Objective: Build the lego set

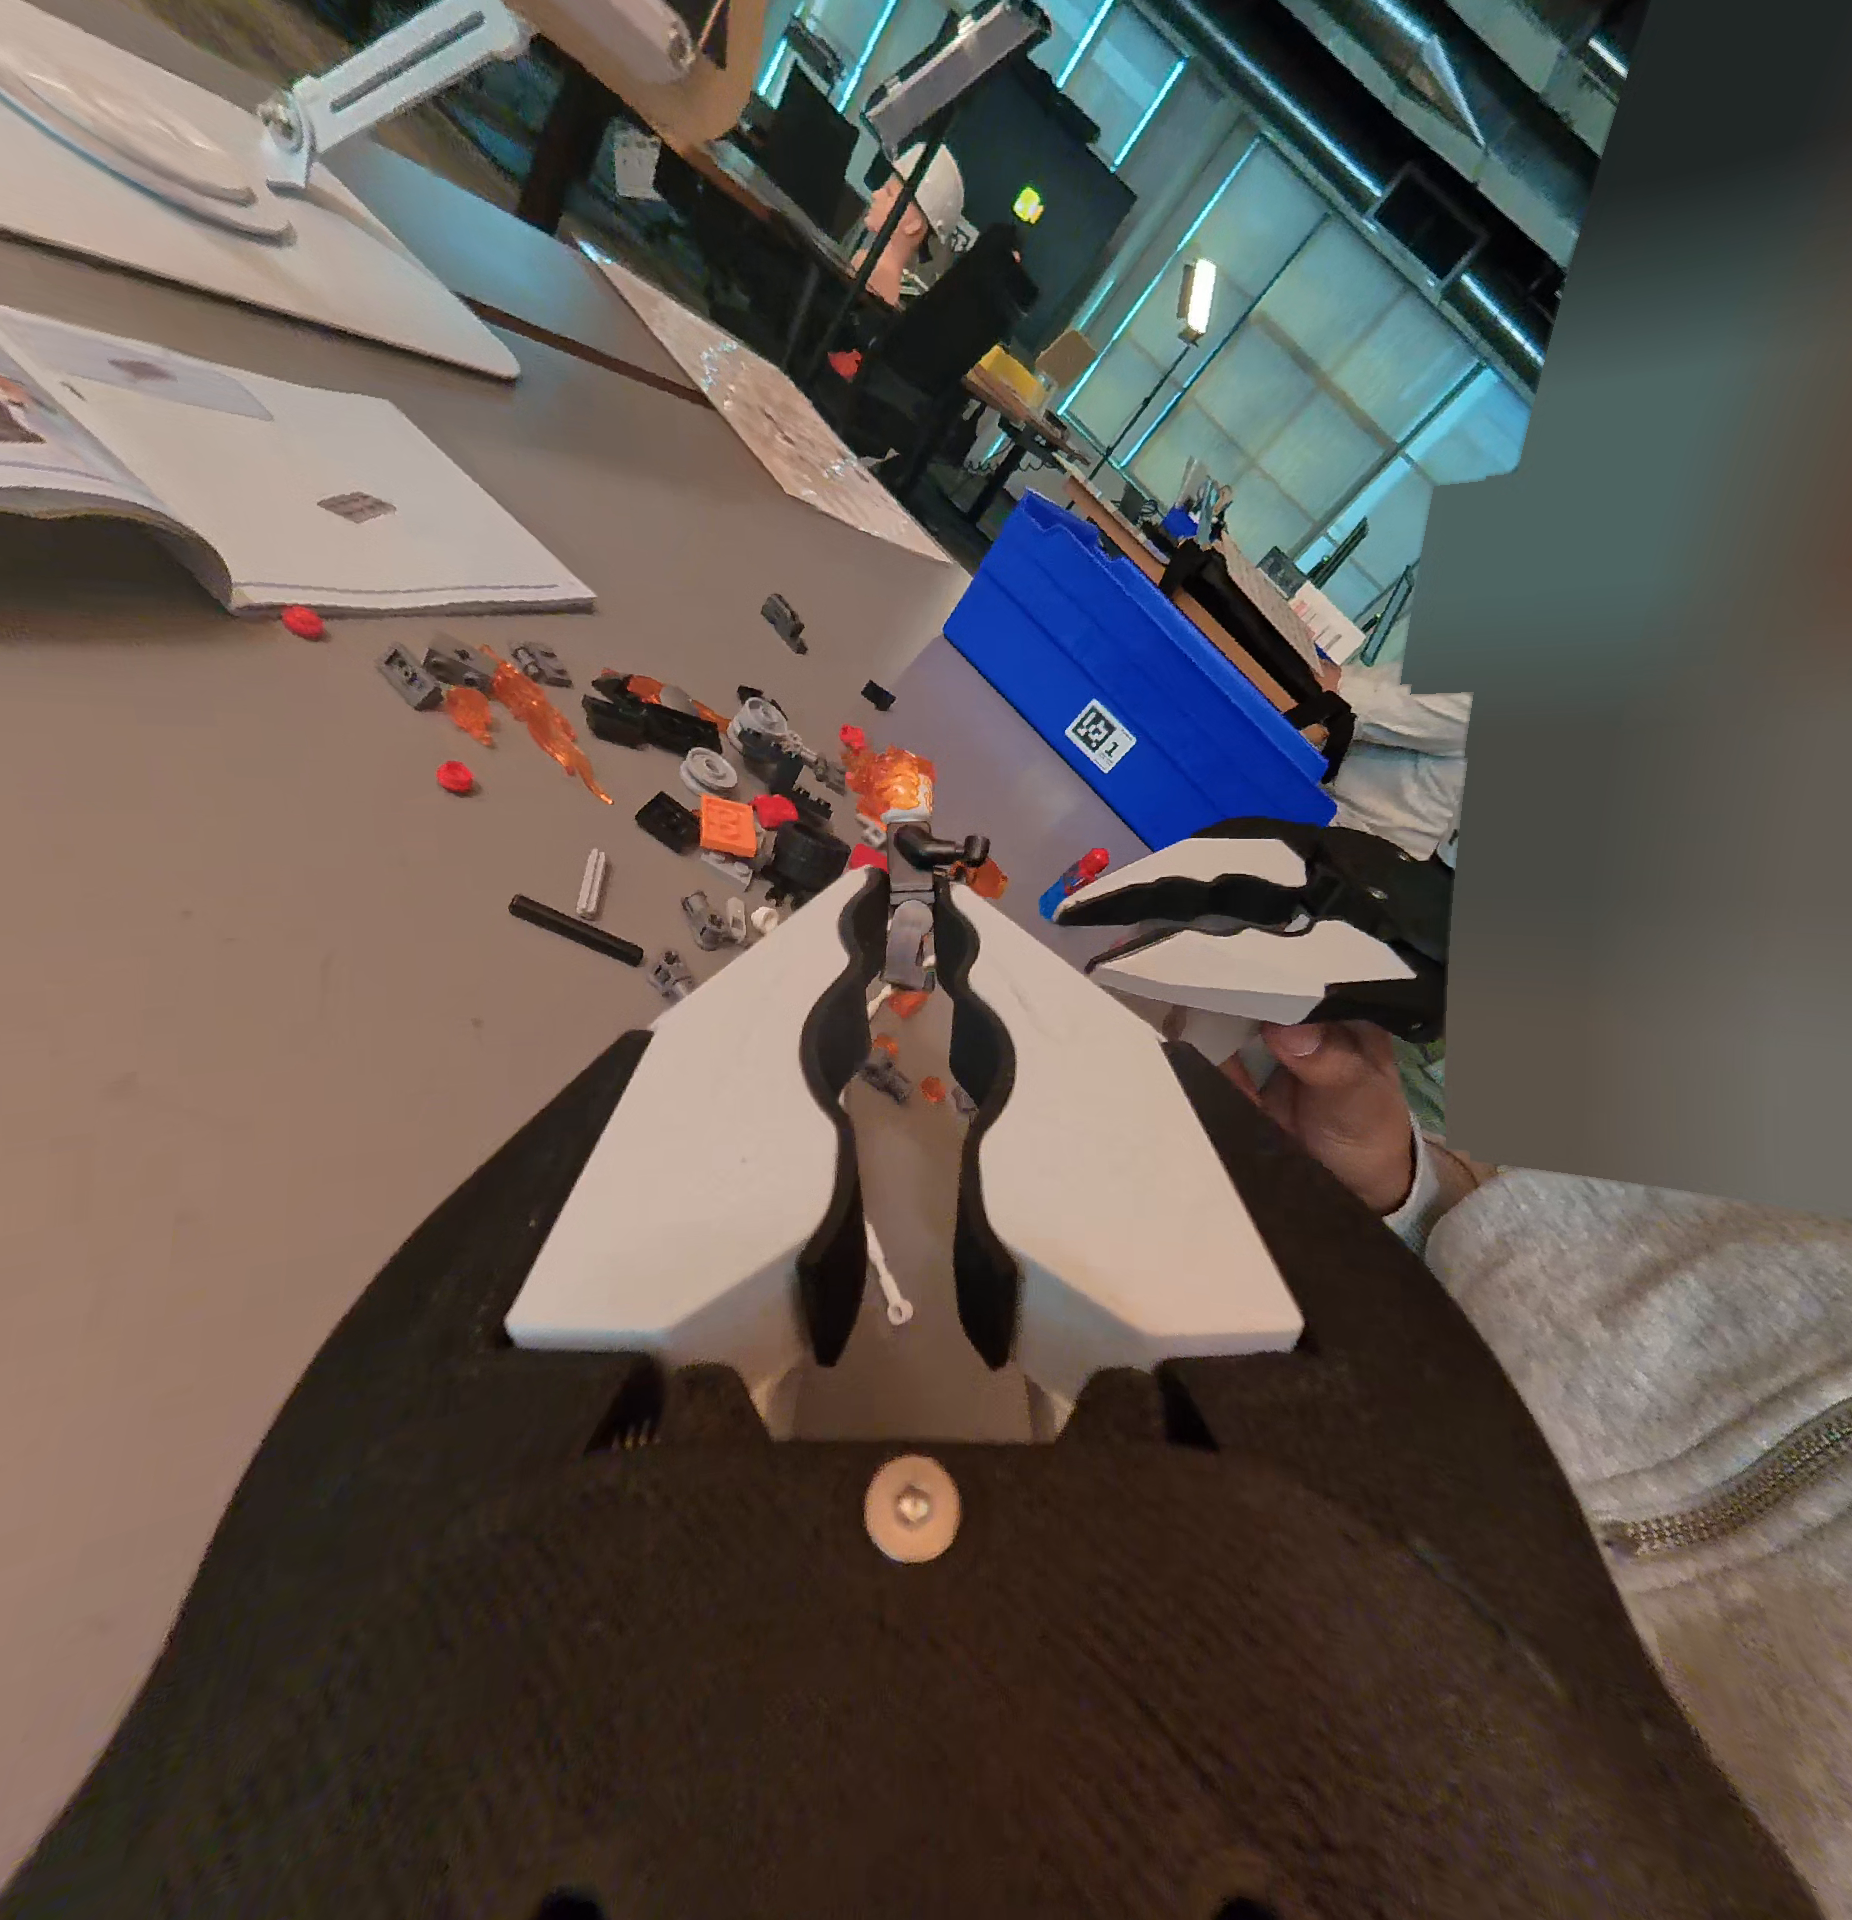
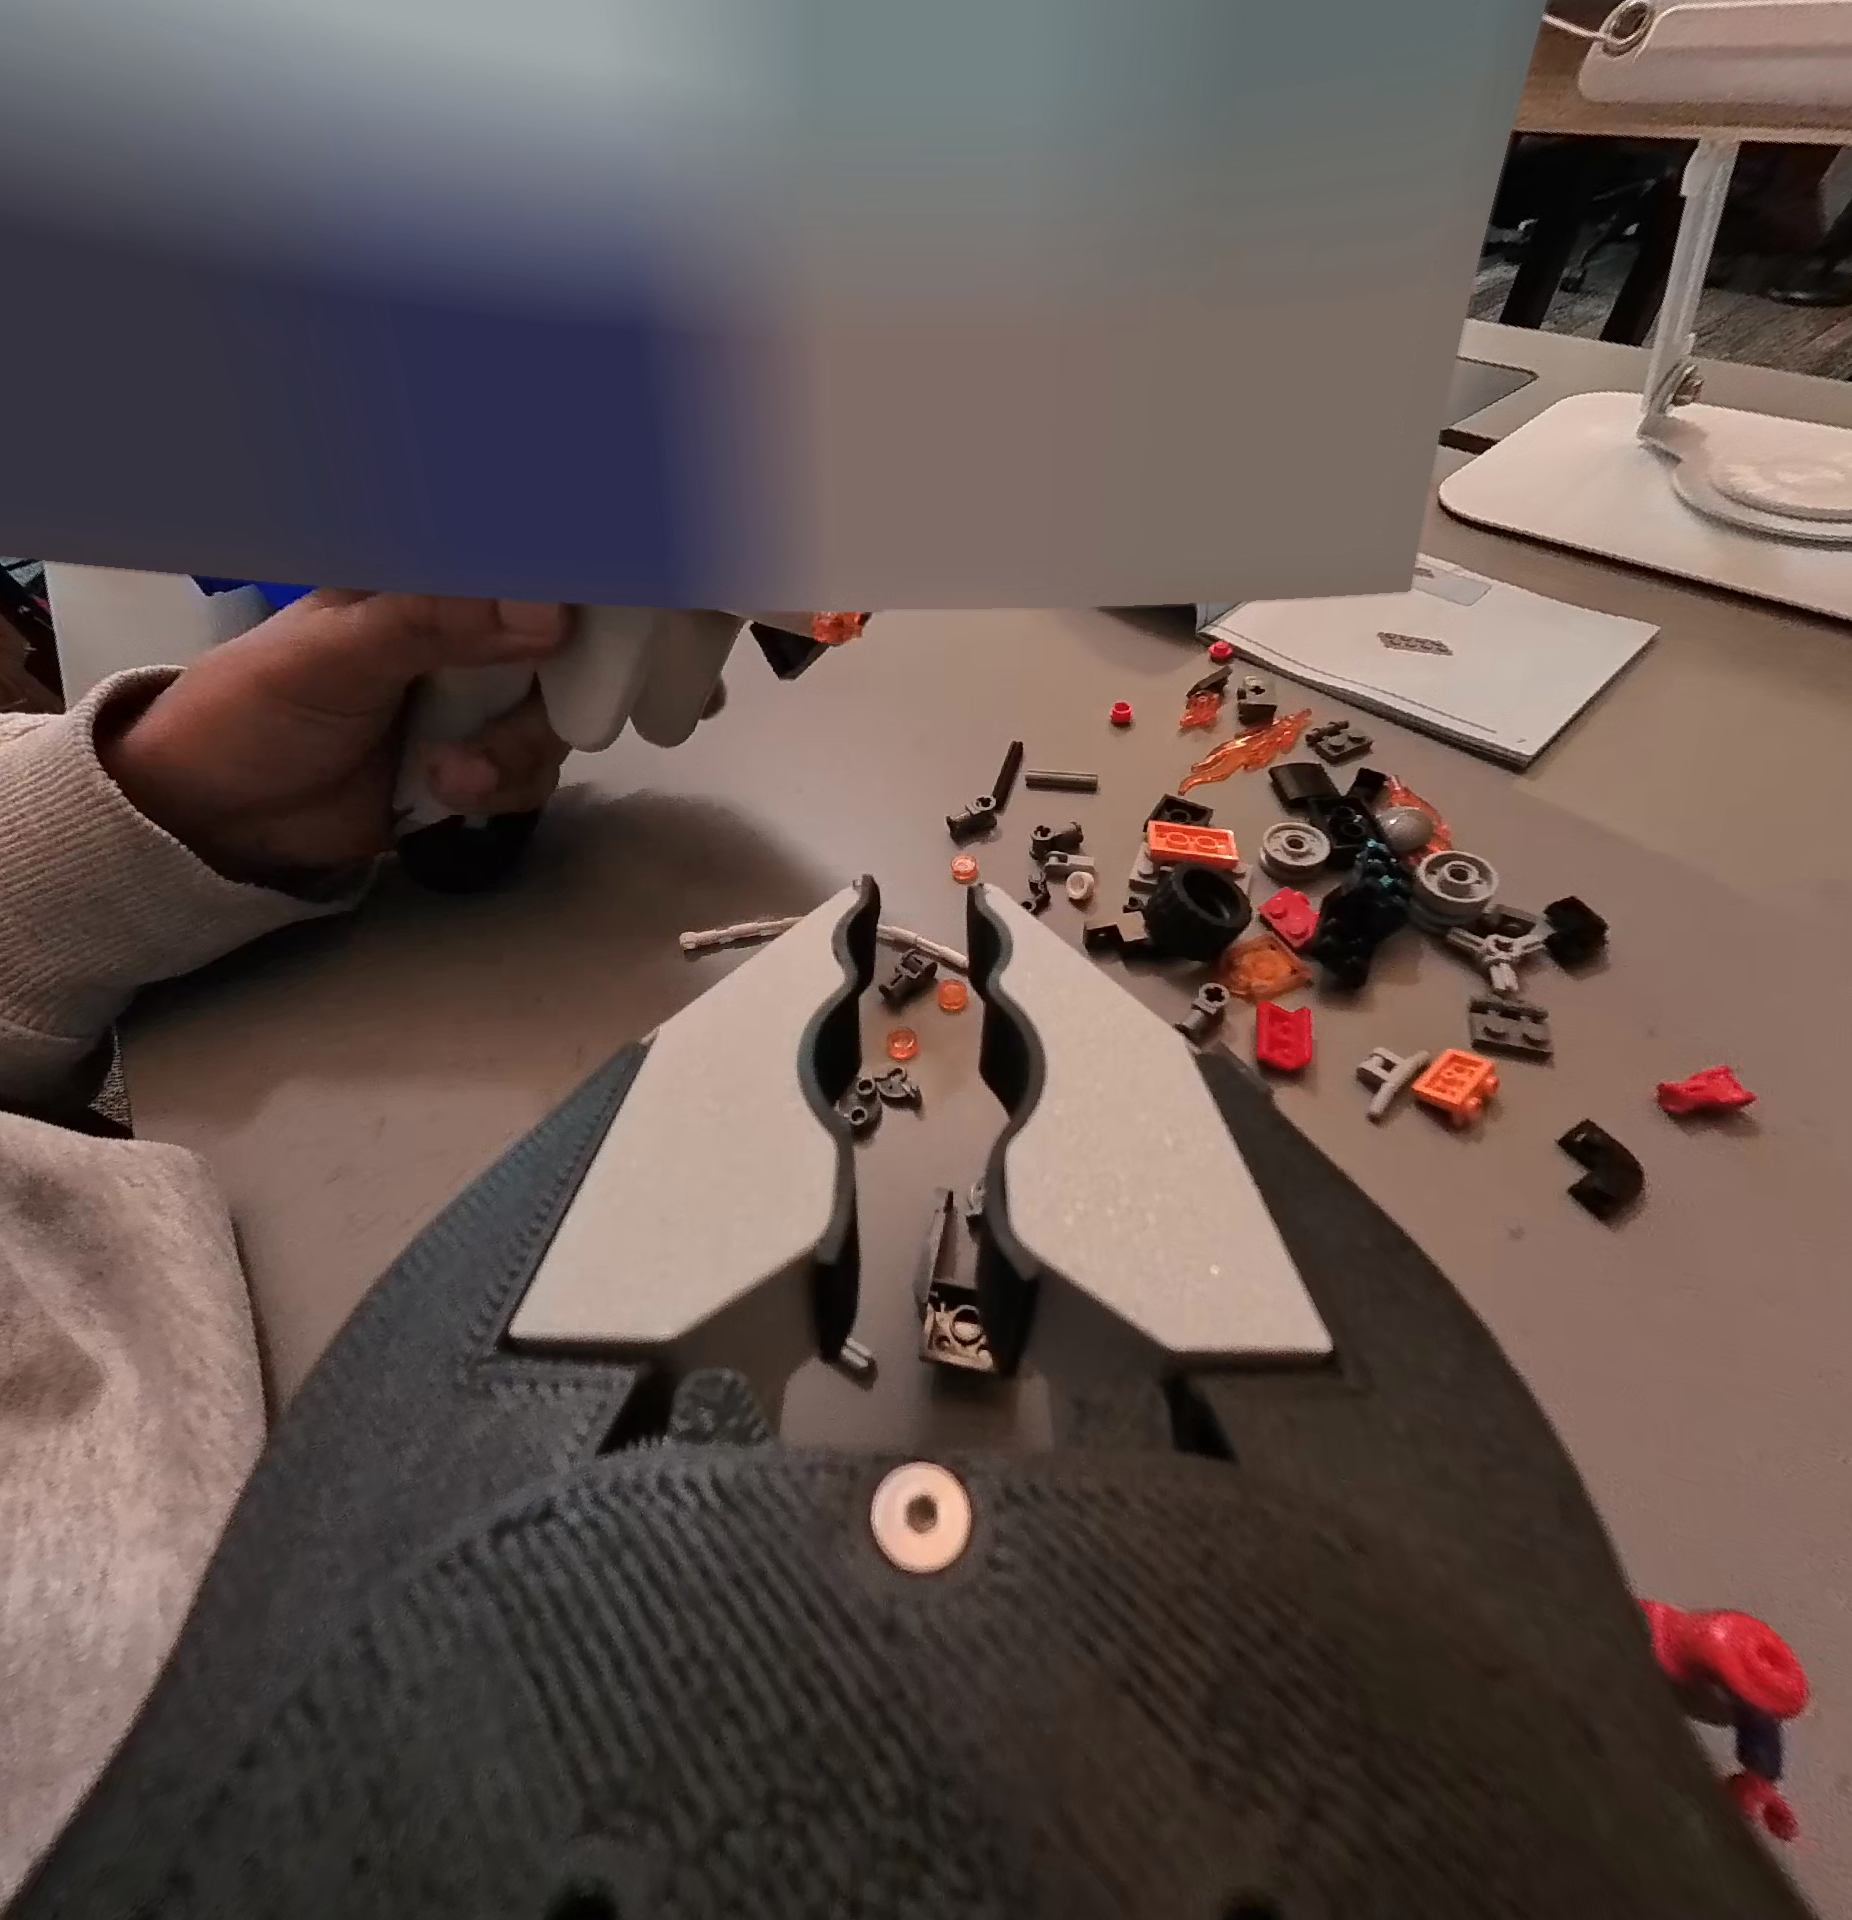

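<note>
My left gripper [image 1: 911, 894] is shut on the legs of a dark grey minifigure [image 1: 914, 854] with an orange flame head, holding it upright above the table. My right gripper [image 2: 922, 891] is open with a narrow gap and nothing between its tips. It hovers over small orange studs [image 2: 951, 997] and a dark grey brick [image 2: 958, 1299] on the table. In the left wrist view the right gripper [image 1: 1076, 938] sits just right of the held figure. A red and blue minifigure [image 1: 1078, 868] lies by its tips, and also shows in the right wrist view [image 2: 1732, 1683].
A pile of loose black, grey, orange and red pieces [image 1: 735, 790] [image 2: 1317, 894] is spread on the grey table [image 1: 226, 1039]. An open instruction booklet [image 1: 278, 488] [image 2: 1441, 665] lies behind it. A white stand base [image 2: 1670, 499] and a blue bin [image 1: 1130, 686] stand farther off. There is about 8 centimetres between the tips of the two grippers. About 8 centimetres separates my right fingertips from the dark grey brick [image 2: 958, 1299].
</note>
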Tool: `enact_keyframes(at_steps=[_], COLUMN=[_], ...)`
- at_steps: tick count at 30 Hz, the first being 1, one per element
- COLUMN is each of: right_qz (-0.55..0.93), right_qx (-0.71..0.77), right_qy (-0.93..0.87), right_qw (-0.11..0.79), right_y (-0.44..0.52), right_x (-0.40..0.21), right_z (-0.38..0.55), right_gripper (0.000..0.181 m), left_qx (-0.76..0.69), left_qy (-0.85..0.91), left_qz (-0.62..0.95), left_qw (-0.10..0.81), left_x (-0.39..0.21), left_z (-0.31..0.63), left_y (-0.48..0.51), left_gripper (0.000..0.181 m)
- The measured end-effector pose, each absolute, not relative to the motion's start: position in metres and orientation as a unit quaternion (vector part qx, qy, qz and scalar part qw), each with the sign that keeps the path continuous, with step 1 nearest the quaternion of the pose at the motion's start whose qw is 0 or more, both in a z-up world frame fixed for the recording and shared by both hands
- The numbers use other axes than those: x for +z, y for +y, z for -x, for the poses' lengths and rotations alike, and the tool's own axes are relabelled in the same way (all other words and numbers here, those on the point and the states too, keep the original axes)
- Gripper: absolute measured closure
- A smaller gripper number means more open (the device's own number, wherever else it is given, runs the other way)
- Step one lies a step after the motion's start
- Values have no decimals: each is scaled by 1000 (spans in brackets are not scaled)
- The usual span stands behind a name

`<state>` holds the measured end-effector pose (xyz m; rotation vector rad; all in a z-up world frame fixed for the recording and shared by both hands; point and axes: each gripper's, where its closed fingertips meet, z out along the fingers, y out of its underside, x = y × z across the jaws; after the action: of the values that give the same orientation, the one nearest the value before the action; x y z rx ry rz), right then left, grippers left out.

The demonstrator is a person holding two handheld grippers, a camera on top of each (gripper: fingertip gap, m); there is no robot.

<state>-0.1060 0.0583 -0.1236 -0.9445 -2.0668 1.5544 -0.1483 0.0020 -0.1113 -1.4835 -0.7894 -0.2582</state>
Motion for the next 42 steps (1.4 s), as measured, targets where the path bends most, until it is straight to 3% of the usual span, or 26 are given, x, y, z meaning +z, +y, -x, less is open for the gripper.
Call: enact_keyframes(at_steps=[7, 19, 28, 36, 42], right_qz=[339, 378, 424, 399, 391], right_qx=[553, 584, 575, 572, 558], right_qy=[-736, -692, -646, -660, -673], right_qw=[193, 194, 268, 279, 289], right_y=[59, 78, 144, 137, 133], right_x=[-124, -115, -107, -107, -110], right_z=[107, 113, 114, 110, 110], right_gripper=[166, 162, 163, 165, 166], left_qx=[-85, 103, 202, 166, 228], left_qy=[-349, -300, -296, -313, -267], left_qz=[665, 691, 702, 691, 680], left_qw=[655, 650, 616, 630, 644], left_x=[-111, -100, -100, -100, -86], left_z=[150, 154, 155, 155, 147], left_y=[2, -9, -11, -11, -9], left_gripper=[176, 176, 176, 177, 177])
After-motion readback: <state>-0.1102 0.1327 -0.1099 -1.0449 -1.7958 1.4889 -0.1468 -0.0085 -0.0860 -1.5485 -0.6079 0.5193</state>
